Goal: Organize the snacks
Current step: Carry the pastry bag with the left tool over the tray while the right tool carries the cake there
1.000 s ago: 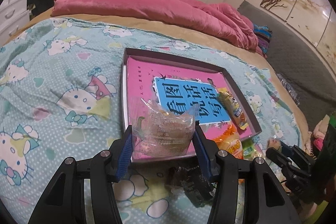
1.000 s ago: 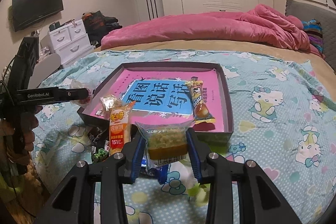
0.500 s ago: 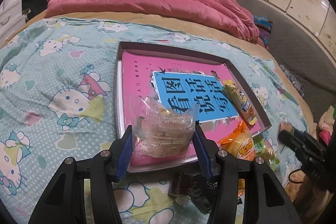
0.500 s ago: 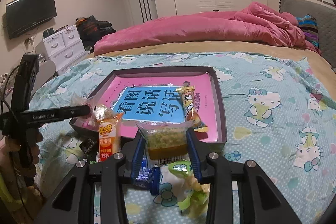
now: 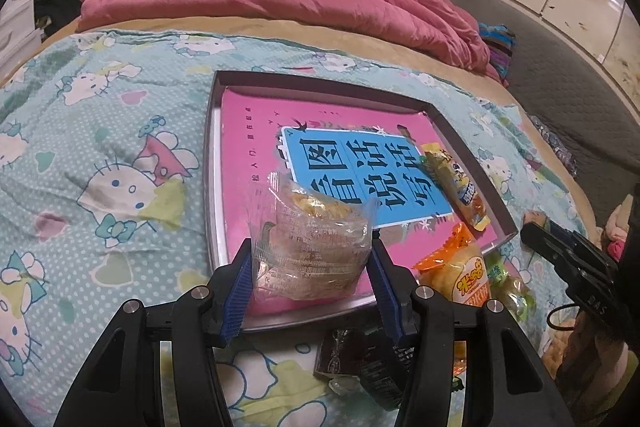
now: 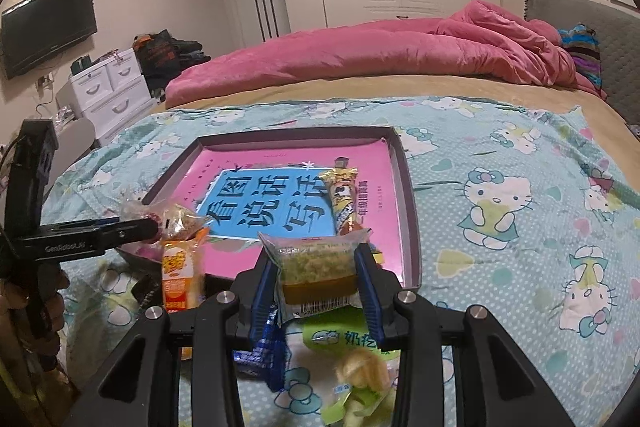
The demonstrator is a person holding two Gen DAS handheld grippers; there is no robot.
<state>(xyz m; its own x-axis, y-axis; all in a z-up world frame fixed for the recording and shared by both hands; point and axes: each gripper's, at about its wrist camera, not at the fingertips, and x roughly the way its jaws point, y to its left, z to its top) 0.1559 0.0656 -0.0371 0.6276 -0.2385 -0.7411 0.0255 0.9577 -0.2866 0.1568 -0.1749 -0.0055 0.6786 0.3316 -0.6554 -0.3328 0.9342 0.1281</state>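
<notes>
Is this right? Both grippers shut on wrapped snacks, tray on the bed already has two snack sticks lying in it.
Not quite: the tray holds one snack stick, as the right wrist view shows. Left gripper and right gripper are each shut on a wrapped snack.

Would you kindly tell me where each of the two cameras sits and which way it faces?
Left wrist view: rides the left gripper, looking across the shallow grey tray with the pink book toward the headboard; its fingers clamp a clear-wrapped brown pastry; the right gripper shows at right.
Right wrist view: rides the right gripper, facing the wardrobes; it clamps a clear-wrapped yellow-green cake; the left gripper shows at left.
Both share the tray, a yellow stick snack and an orange bread pack.
</notes>
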